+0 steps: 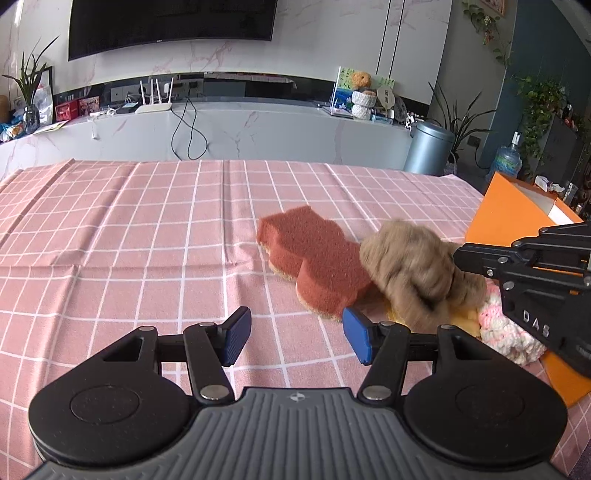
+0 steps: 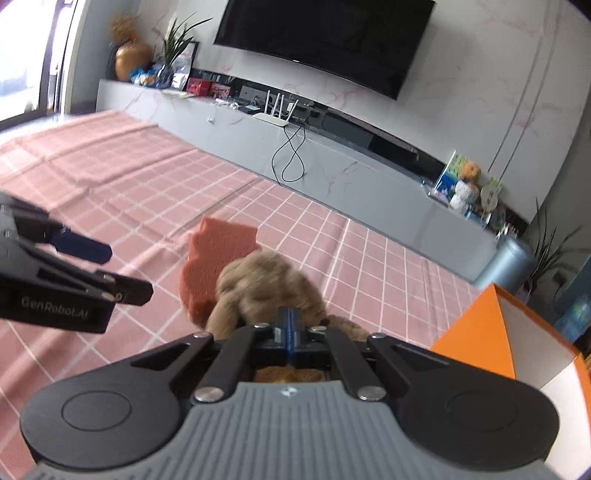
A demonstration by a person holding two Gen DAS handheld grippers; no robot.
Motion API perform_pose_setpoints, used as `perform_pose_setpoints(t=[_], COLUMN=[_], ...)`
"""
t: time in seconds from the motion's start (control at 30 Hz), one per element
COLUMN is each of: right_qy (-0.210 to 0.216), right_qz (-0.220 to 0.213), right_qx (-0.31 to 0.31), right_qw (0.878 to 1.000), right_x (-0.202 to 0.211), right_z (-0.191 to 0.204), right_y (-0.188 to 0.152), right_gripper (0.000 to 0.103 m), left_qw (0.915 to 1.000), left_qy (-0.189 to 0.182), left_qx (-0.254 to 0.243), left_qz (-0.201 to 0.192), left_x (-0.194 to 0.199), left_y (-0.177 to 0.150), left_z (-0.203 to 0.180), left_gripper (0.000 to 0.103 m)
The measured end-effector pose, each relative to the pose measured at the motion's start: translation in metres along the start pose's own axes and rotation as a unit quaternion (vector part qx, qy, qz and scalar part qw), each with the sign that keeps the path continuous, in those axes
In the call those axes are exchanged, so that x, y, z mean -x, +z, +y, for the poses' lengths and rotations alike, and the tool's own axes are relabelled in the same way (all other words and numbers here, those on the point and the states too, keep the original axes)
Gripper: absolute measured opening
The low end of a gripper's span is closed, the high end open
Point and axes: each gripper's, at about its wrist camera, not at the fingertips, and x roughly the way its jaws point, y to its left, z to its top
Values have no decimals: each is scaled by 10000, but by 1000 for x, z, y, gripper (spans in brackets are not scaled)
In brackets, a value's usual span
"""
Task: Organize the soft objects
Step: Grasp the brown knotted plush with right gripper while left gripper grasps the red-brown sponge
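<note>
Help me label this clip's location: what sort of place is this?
Most likely a home living room: a large wall-mounted television above a long marble-look media console with a router, houseplants, and a table under a pink checked tablecloth.

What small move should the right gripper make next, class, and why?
Probably carry the plush sideways toward the orange box. The right gripper is shut on it, blurred as if lifted, and the box stands open to its right. The left gripper is open, holding nothing.

Left tongs (image 1: 295, 338) agape, right tongs (image 2: 291, 332) clamped.
</note>
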Motion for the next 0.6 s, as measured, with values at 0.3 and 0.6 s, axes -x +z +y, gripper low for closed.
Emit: perform_pose_setpoints(t=[0.3,0.6], right_qy=[263,667], right_qz=[-36,82], right_qx=[46,119], right_qw=[9996,9977], right_x=[-8,-35], right_z=[-8,0], right_y=[5,4], right_gripper=[52,79], left_qw=[10000,9999], left_qy=[37,60], left_qx=[20,68], left_qz=[43,108], left_x=[-12,-22], left_y=[6,8], left_z=[1,8], left_gripper=[68,65])
